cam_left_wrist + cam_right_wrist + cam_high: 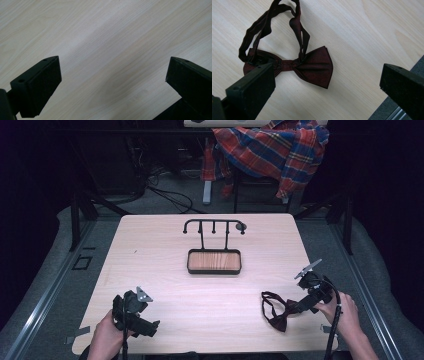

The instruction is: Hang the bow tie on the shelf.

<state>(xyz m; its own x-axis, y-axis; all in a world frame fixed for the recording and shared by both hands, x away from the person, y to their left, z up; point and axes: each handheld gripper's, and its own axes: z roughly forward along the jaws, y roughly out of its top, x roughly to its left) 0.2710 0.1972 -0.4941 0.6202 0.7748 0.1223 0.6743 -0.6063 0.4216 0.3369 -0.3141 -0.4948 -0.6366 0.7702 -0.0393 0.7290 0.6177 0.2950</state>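
Note:
A dark red bow tie [278,310] with a looped strap lies flat on the wooden table [165,245] near its front right. In the right gripper view the bow tie [312,65] lies just ahead of the jaws, its strap curling away from them. My right gripper [299,308] is open right beside the tie's right wing, with nothing held. At the front left, my left gripper [149,326] is open over bare wood. The left gripper view has the jaws wide apart above the tabletop [105,50].
A black wire stand [214,227] with hooks rises from a small wooden-floored tray [214,262] at the table's middle back. A plaid shirt [272,150] hangs on a chair beyond the table. Grey floor and metal rails flank both sides.

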